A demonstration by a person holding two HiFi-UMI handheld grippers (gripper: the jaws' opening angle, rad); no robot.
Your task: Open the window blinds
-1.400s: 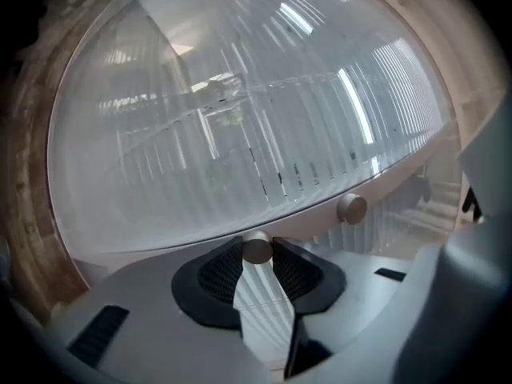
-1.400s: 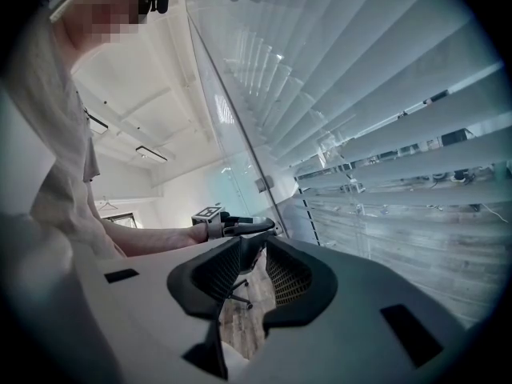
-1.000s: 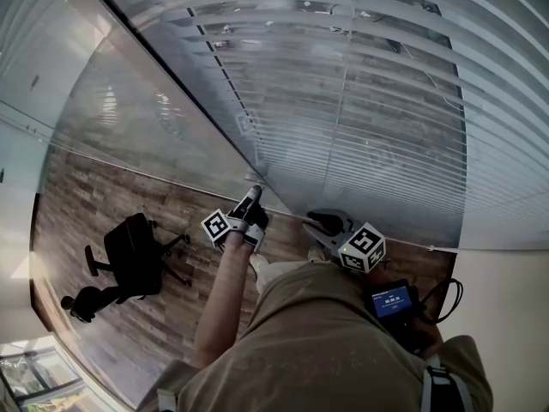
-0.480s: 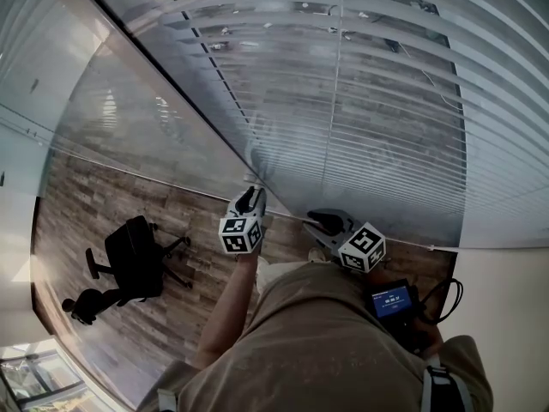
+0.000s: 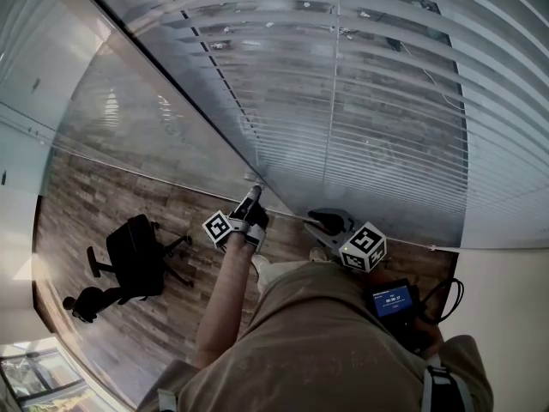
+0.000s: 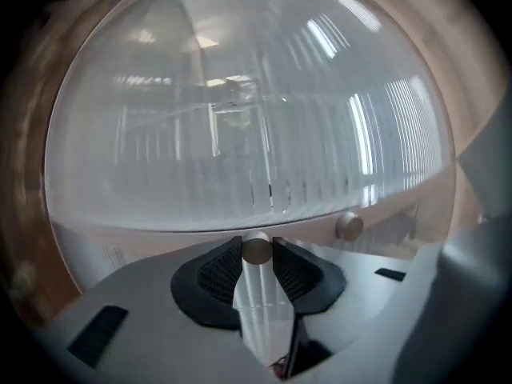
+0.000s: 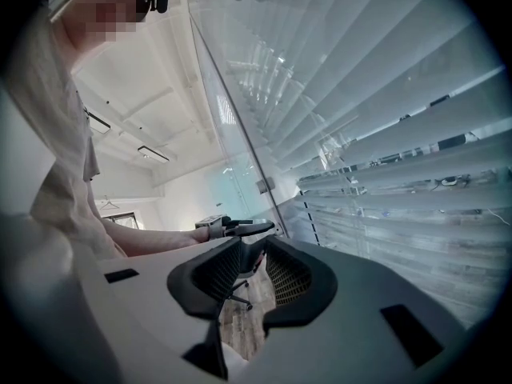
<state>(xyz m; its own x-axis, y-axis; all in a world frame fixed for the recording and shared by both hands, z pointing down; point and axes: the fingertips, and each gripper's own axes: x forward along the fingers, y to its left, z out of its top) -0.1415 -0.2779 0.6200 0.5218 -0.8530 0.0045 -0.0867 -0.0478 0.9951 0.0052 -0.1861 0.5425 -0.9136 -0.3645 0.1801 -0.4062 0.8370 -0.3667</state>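
Observation:
White horizontal window blinds fill the upper right of the head view, with their slats partly tilted. A clear tilt wand hangs at their left edge. My left gripper points level at the blinds, shut on the wand's lower end. The black pads press on the wand from both sides. My right gripper is held just right of it, short of the blinds, open with nothing between its jaws. The right gripper view also shows the left gripper at the wand.
A glass partition wall meets the blinds on the left. Behind it a black office chair stands on wooden floor. A thin lift cord runs down the blinds. A small device with a lit screen hangs at the person's waist.
The left gripper's marker cube swung to the right around the wand, then back to the left. The upper slats look a little more see-through now. The right gripper has stayed put.

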